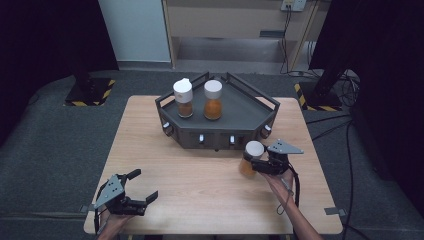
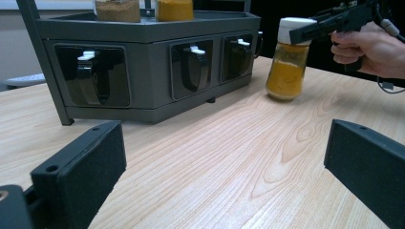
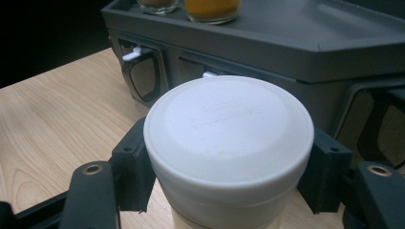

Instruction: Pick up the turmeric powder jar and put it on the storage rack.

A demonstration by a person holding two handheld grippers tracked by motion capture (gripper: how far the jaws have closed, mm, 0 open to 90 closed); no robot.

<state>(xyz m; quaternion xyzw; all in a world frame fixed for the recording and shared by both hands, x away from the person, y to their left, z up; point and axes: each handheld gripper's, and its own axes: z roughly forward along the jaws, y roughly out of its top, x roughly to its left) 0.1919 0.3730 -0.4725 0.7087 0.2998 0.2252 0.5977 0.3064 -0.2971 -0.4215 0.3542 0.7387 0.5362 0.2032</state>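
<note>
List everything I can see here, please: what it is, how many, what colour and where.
Table: one, light wood, middle of the room.
Rack: one, dark grey, angular, at the far middle of the table, with small knobs along its front.
Jars on the rack: two, clear glass with white lids; the left jar holds brown powder, the right jar orange powder.
Jar on the table: one, white lid, yellow-orange powder, standing just in front of the rack's right end.
Floor: grey carpet around the table.
Left tongs: black, open, at the near left corner of the table.
Right tongs: black, closed around the lid of the jar on the table.
</note>
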